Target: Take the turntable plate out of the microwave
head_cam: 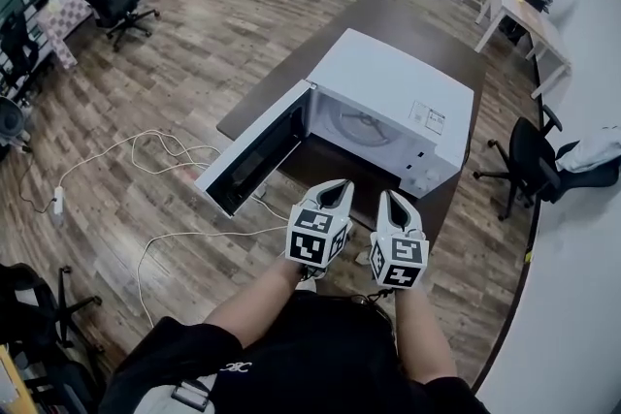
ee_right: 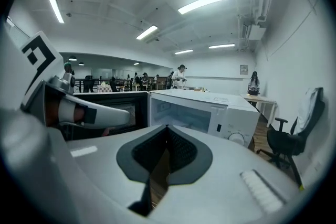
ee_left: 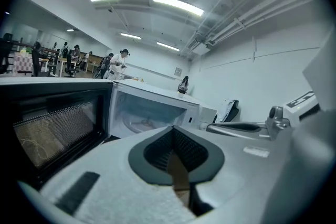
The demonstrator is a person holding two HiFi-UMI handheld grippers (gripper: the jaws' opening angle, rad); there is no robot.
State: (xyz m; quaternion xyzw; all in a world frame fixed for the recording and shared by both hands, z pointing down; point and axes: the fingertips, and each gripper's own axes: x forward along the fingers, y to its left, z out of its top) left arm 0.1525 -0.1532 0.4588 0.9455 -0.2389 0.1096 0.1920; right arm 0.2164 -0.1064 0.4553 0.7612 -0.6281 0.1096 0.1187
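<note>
The left gripper (head_cam: 334, 190) and right gripper (head_cam: 392, 200), side by side, are closed and empty. At their twelve o'clock the microwave (head_cam: 400, 90) stands open, plate (head_cam: 361, 125) inside.

The microwave (head_cam: 393, 97) is wide open at the front, with free room inside. Its door (head_cam: 254, 150) sticks out on the left.

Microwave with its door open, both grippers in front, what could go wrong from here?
The left gripper and right gripper are both shut; going in that way would likely shove the turntable plate rather than grip it. The open door hangs beside the left gripper and could get knocked. The glassy plate may slip once gripped.
</note>
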